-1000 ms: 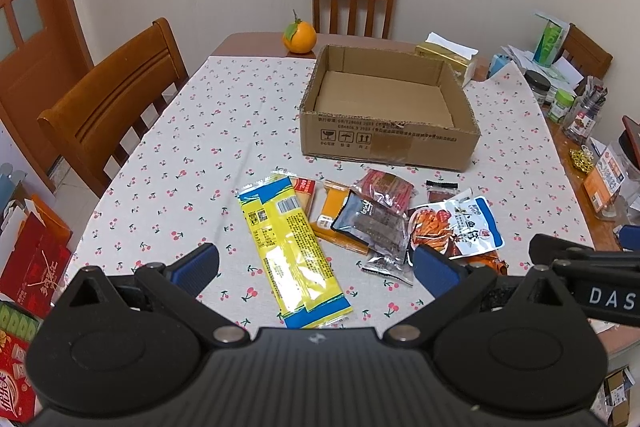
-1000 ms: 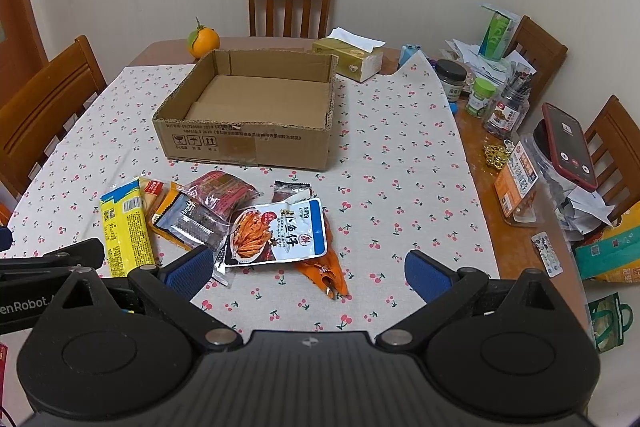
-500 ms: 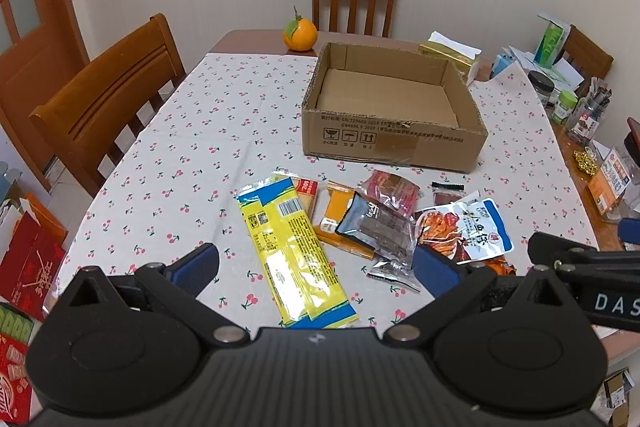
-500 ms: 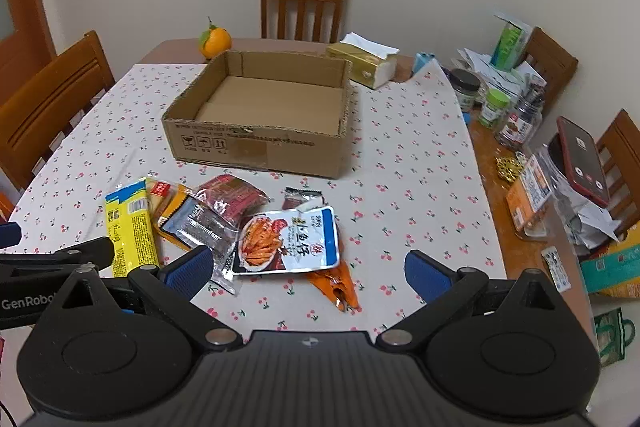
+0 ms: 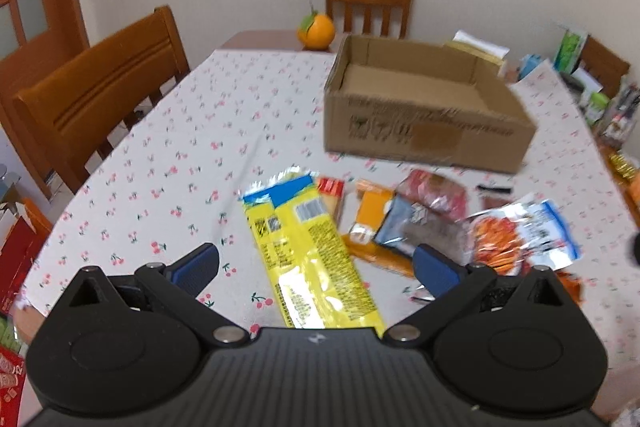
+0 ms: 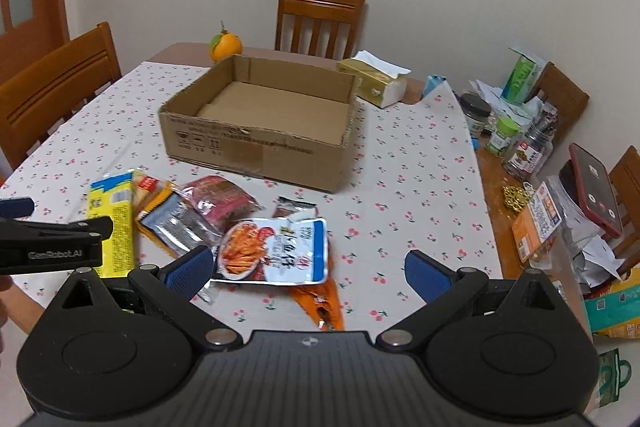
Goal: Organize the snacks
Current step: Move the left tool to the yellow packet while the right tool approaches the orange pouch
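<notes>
An empty cardboard box (image 5: 424,131) (image 6: 256,143) sits mid-table. In front of it lies a pile of snacks: a long yellow packet (image 5: 308,259) (image 6: 114,223), an orange packet (image 5: 370,215), a dark foil packet (image 5: 420,227) (image 6: 180,227), a red packet (image 6: 222,197) and a white-blue packet with orange strips (image 5: 524,231) (image 6: 276,251). My left gripper (image 5: 316,269) is open, low over the yellow packet. My right gripper (image 6: 306,273) is open, just above the white-blue packet. Neither holds anything.
The table (image 6: 400,163) has a cherry-print cloth. An orange (image 6: 225,47), a tissue box (image 6: 376,79), jars (image 6: 504,135) and a phone (image 6: 592,183) crowd the back and right edge. Wooden chairs (image 5: 100,95) stand around. The left gripper's body (image 6: 52,243) shows in the right view.
Both grippers have moved forward and lower toward the snack pile. The left one now sits close over the yellow packet. Nothing was taken hold of.
</notes>
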Motion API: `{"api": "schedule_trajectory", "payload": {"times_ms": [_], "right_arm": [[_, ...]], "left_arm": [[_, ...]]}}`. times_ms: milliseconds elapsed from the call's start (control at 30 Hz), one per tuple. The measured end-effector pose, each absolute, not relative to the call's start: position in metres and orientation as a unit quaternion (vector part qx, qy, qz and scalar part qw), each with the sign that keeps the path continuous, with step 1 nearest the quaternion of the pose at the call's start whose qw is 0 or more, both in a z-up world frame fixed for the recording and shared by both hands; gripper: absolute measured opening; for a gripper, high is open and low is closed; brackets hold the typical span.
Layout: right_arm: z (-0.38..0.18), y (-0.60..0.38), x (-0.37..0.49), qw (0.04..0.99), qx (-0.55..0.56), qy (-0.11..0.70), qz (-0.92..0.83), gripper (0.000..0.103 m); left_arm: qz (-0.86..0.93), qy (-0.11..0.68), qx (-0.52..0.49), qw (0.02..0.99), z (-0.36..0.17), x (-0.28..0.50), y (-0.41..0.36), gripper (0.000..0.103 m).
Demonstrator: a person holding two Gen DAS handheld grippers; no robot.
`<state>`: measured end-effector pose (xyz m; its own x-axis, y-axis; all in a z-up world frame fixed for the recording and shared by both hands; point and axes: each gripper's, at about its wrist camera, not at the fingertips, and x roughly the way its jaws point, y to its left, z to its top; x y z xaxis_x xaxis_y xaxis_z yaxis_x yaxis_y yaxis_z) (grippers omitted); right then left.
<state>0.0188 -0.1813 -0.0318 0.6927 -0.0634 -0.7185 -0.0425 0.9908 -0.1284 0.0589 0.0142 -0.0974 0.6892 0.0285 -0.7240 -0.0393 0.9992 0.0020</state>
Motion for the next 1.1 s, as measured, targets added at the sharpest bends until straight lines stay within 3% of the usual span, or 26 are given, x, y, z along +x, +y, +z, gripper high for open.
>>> {"api": "schedule_trajectory", "payload": {"times_ms": [567, 1100], "right_arm": [[-0.058, -0.199, 0.028, 0.905, -0.037, 0.424, -0.002, 0.103], [-0.16, -0.216, 0.061, 0.857, -0.058, 0.509, 0.053, 0.103]], "left_arm": [[0.058, 0.443, -0.003, 0.895, -0.163, 0.088, 0.037, 0.102], [0.061, 0.47, -0.032, 0.88, -0.164, 0.09, 0.063, 0.103]]}}
